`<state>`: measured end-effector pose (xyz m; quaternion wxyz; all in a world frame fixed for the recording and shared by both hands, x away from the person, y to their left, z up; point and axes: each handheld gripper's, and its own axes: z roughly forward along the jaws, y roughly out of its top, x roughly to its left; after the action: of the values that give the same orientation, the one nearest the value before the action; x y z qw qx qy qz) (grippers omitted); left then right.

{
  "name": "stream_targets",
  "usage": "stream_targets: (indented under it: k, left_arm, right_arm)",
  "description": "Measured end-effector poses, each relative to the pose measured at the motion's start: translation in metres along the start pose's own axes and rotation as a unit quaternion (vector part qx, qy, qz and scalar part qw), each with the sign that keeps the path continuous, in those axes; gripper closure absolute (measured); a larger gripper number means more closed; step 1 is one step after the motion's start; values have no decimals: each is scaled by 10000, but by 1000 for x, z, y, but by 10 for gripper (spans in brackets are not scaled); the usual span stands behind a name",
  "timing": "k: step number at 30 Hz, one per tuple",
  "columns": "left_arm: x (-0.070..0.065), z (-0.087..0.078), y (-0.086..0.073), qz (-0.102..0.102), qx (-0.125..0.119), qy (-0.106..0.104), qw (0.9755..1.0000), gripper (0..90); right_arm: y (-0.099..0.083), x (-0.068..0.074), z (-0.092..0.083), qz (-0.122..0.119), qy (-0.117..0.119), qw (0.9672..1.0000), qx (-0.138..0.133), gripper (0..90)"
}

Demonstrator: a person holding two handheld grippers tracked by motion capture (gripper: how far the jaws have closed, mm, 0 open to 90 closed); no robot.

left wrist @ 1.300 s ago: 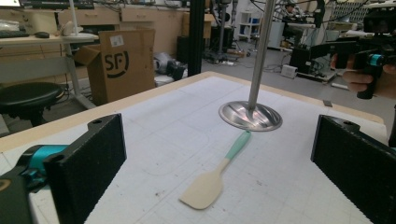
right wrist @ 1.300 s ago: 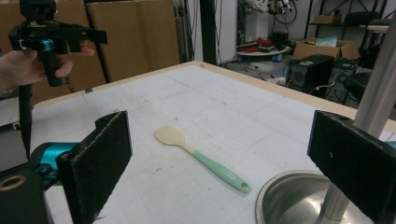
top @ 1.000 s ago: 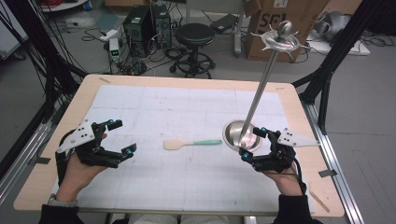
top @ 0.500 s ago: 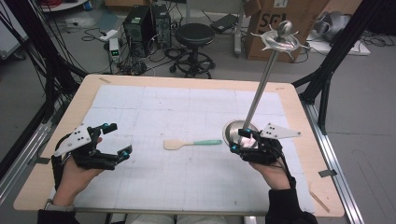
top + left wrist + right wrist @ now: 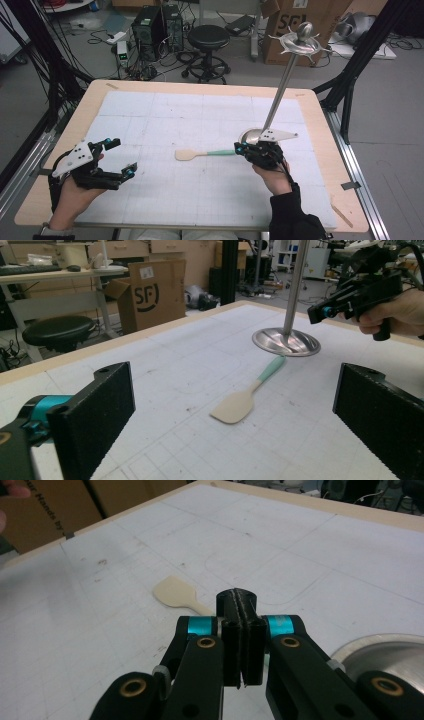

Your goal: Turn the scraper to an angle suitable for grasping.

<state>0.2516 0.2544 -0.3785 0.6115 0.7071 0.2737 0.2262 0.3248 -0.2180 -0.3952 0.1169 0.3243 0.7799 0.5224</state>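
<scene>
Mint-green and cream, a spatula [image 5: 202,154] lies flat near the middle of the white gridded mat [image 5: 165,115] that covers the wooden bench [image 5: 320,125], its pale blade pointing toward the person's left and its green handle toward the right. The right gripper [image 5: 239,148] sits at the end of that handle; in the right gripper view its 2 jaws stand pressed together, having just been closing, and the spatula's blade shows just beyond their tips with the handle running in under them. Whether the pads pinch the handle or merely meet above it cannot be told from these pictures. In the left gripper view the handle's end lies on the mat just short of the stand's base, with the right gripper raised a little above and beyond it. Just behind the right gripper stands a shiny metal stand [image 5: 280,90], its round base [image 5: 286,341] resting on the mat and its thin pole rising to a spiked top. The left gripper [image 5: 122,157] is held low over the mat's near left part, well apart from the spatula, its 2 jaws spread wide with nothing between them. Beyond the bench stand a black stool [image 5: 208,37] and a cardboard box [image 5: 285,30].
</scene>
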Motion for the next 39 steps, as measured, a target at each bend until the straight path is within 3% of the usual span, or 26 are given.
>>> stream_targets:
  k: [4,6,10,11,16,23,32,35,37,39]
  left_arm:
    - [-3,-4,-3,68,122,42,9999,39]
    - [-4,-7,-5,47,145,57,9999,39]
    - [-6,-14,-4,11,66,84,9999,39]
    - [-6,-16,-4,11,73,101,9999,38]
    - [-3,-20,-8,-41,118,216,9997,39]
    - [-3,-23,-10,-58,157,308,9994,39]
    - [-4,-26,-15,-36,299,320,9990,39]
    - [-3,-28,-15,-63,285,367,9989,39]
    - [-3,-28,-15,-82,293,365,9989,39]
    - [-3,-28,-14,-153,244,312,9991,39]
  right_arm:
    - [0,3,15,-185,-5,9998,94,896]
    - [0,6,33,-345,-32,9992,218,899]
    - [2,12,50,-567,7,9978,350,899]
    - [2,14,60,-713,3,9965,438,899]
    - [1,15,87,-821,-83,9951,538,898]
    - [2,15,117,-709,3,9948,738,898]
    - [2,13,132,-507,23,9944,928,898]
    - [4,15,141,-374,66,9938,1045,899]
    - [5,13,144,-139,158,9934,1123,898]
    - [5,10,146,-60,75,9918,1271,899]
